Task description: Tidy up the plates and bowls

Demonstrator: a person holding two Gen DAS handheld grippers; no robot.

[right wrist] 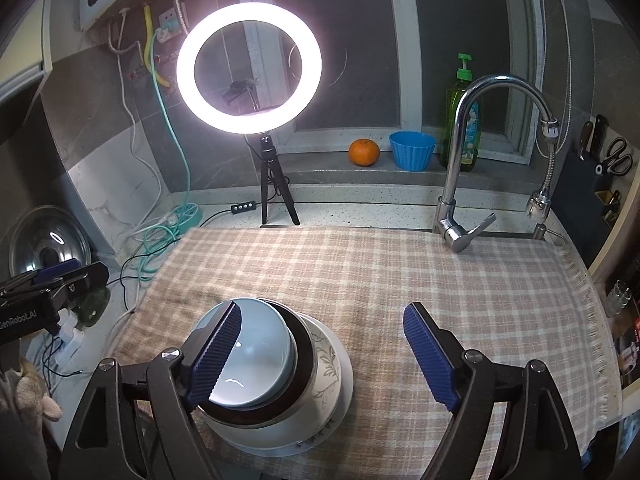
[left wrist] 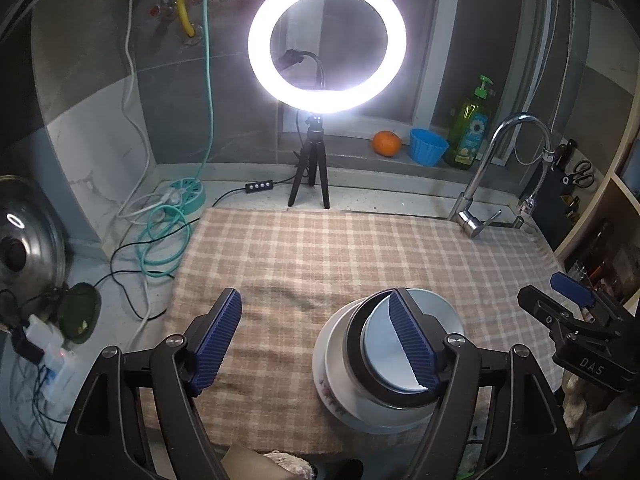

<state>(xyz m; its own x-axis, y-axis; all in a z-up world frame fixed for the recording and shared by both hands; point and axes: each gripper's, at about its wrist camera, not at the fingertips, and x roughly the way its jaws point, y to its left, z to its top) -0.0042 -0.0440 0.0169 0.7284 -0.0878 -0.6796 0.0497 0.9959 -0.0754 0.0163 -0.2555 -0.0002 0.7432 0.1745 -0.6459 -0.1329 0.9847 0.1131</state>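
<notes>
Item: stack of dishes (right wrist: 276, 380) on the checked cloth (right wrist: 400, 280), near the cloth's front edge.
Make-up, as far as can be read: pale blue bowl (right wrist: 256, 344) uppermost, seated in a dark-rimmed dish (right wrist: 304, 364), that in a floral white bowl (right wrist: 328, 364), all on a white plate (right wrist: 344, 396). Stack upright, round in plan, no long axis to align with.

Left gripper (left wrist: 316, 344): jaws spread wide, nothing between the pads. The stack (left wrist: 384, 364) lies at its 3 o'clock; the right-side pad crosses in front of the blue bowl's rim, and whether it touches cannot be told.

Right gripper (right wrist: 324, 356): jaws spread wide, pads pressing on nothing. The stack lies at its 9 o'clock, partly inside the gap, behind the left-side pad.

Relation governing any coming move: the stack stands between the two grippers, about equally near to each. Judgement: stacking appears complete; no loose plate or bowl shows elsewhere on the cloth.

Surroundings: ring light (right wrist: 248, 68) at 12 o'clock beyond the cloth, tap (right wrist: 472, 160) at 2 o'clock.
</notes>
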